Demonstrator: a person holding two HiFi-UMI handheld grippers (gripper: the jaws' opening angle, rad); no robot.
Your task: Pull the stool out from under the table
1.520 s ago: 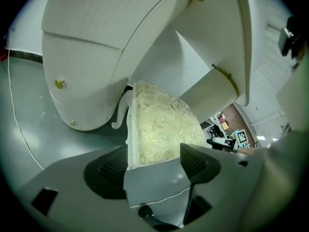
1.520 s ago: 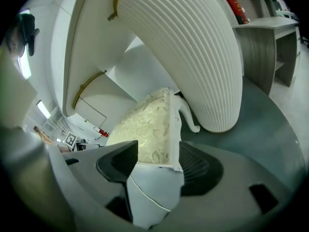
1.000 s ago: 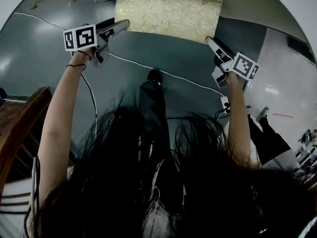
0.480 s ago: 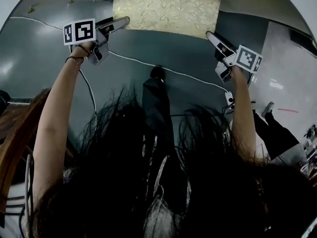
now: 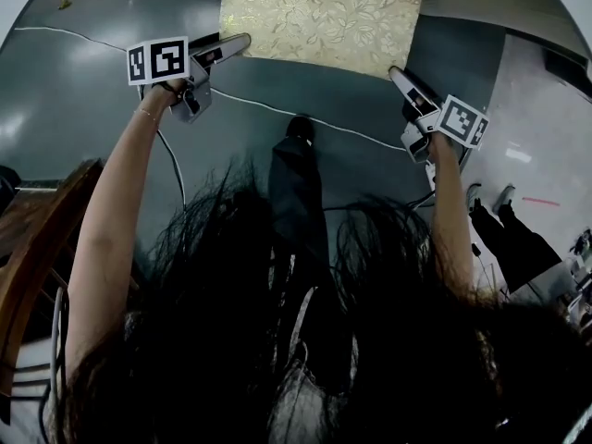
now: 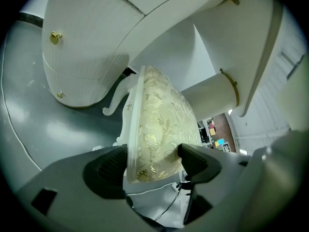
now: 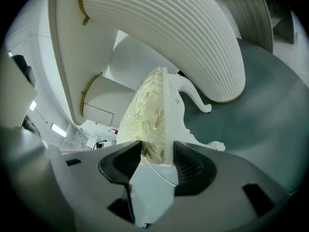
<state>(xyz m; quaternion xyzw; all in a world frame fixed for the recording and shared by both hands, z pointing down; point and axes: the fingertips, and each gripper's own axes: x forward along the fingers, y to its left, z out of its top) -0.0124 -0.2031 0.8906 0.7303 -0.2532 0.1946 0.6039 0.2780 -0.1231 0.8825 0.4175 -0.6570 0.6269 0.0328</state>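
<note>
The stool (image 5: 319, 17) has a gold-patterned cushion on a white frame and stands at the top of the head view, partly under the white table (image 6: 96, 33). My left gripper (image 5: 242, 41) is at its near left corner. In the left gripper view the stool seat (image 6: 159, 129) runs between the left gripper (image 6: 152, 161) pads, which are shut on its edge. My right gripper (image 5: 392, 70) is at the near right corner. Its pads (image 7: 157, 161) press on both sides of the stool seat (image 7: 149, 110).
A white cable (image 5: 277, 111) crosses the grey floor below the stool. My own leg and shoe (image 5: 296, 155) stand between the arms. A brown wooden piece of furniture (image 5: 37, 239) is at the left. The table's curved white legs (image 6: 116, 103) flank the stool. Another person's legs (image 5: 504, 234) are at the right.
Both grippers stay at the stool's near corners. The arms and the view have shifted only slightly; the stool shows no clear movement.
</note>
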